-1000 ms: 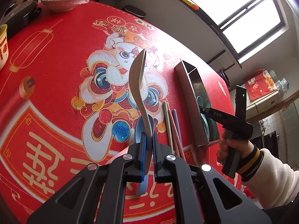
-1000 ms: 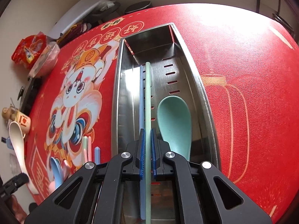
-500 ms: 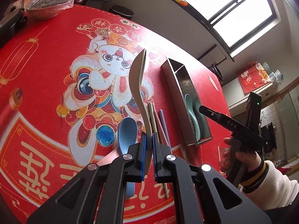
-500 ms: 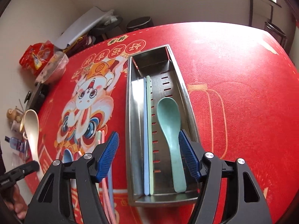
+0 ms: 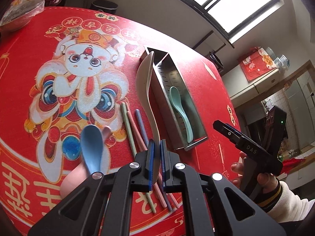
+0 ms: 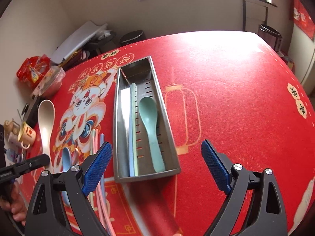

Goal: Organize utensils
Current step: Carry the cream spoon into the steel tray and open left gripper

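Pink spoon [image 5: 78,177] mostly hidden under blue spoon [image 5: 91,149]

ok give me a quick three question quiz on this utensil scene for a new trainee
1. True or false: the left gripper is shut on the beige spoon.
2. Which spoon already lies in the steel utensil tray?
A. blue spoon
B. mint green spoon
C. pink spoon
3. Fill in: the right gripper hovers near the tray's close end with its jaws ____.

Key:
1. True; it grips the handle, bowl pointing away.
2. B, the mint green spoon, beside two chopsticks. The blue spoon lies on the red tablecloth.
3. open
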Action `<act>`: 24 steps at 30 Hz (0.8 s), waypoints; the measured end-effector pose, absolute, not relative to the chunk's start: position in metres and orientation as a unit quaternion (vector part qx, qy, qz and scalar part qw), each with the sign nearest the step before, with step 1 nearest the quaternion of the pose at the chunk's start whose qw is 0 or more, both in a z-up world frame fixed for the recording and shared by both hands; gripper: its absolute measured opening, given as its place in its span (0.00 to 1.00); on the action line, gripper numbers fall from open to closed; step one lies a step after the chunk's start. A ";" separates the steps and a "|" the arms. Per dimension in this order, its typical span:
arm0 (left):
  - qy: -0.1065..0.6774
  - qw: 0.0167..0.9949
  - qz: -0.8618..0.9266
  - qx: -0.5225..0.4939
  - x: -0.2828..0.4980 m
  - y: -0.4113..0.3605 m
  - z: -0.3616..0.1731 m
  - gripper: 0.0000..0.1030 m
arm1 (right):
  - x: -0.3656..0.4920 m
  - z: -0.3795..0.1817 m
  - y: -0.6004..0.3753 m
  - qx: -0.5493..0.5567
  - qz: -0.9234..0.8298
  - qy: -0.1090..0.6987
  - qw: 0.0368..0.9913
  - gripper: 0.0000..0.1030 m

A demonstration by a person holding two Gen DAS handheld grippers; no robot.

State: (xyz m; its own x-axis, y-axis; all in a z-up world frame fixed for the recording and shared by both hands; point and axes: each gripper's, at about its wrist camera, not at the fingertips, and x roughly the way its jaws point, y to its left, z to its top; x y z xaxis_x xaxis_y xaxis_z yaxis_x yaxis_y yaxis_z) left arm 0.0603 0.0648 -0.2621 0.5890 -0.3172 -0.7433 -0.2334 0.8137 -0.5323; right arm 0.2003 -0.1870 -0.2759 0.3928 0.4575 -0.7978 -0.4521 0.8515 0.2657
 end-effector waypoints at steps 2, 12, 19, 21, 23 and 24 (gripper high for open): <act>0.459 0.835 -0.038 -0.301 0.073 0.053 -0.264 0.06 | 0.202 -0.276 -0.197 0.006 0.266 0.477 0.838 0.86; 0.467 0.818 -0.089 -0.323 0.151 -0.008 -0.279 0.06 | 0.220 -0.276 -0.244 0.007 0.244 0.481 0.842 0.86; 0.470 0.793 -0.075 -0.380 0.180 -0.026 -0.308 0.06 | 0.235 -0.278 -0.268 -0.007 0.236 0.485 0.842 0.86; 0.472 0.790 -0.070 -0.384 0.183 -0.031 -0.314 0.06 | 0.239 -0.279 -0.273 -0.007 0.235 0.487 0.841 0.86; 0.472 0.789 -0.065 -0.388 0.186 -0.033 -0.319 0.06 | 0.243 -0.281 -0.275 -0.009 0.236 0.489 0.839 0.86; 0.470 0.789 -0.062 -0.391 0.187 -0.034 -0.321 0.06 | 0.244 -0.282 -0.275 -0.010 0.238 0.490 0.838 0.86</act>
